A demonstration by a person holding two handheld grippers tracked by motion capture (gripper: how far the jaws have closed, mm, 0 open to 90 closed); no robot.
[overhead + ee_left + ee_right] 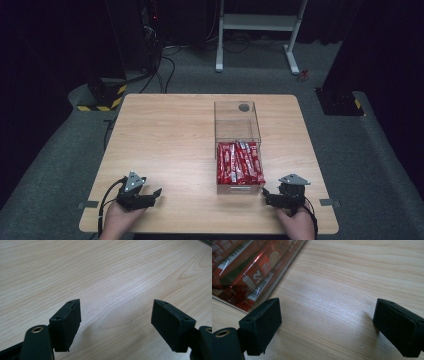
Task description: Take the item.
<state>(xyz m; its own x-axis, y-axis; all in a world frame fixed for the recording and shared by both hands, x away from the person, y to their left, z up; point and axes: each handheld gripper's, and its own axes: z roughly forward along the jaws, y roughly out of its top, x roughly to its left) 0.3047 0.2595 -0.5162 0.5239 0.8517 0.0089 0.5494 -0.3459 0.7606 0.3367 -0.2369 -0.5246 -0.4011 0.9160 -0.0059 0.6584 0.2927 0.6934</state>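
Left gripper [150, 196]: rests on the near left part of the worktop [165, 135], fingers [66, 323] spread wide with bare wood between them.
Right gripper [270, 196]: rests at the near right, just beside the drawer, fingers [262, 323] wide apart and holding nothing.
Clear drawer [239, 187]: pulled out toward the person from a clear box [236, 120] on the worktop's right half.
Red packets [239, 162]: lie packed side by side inside the drawer.
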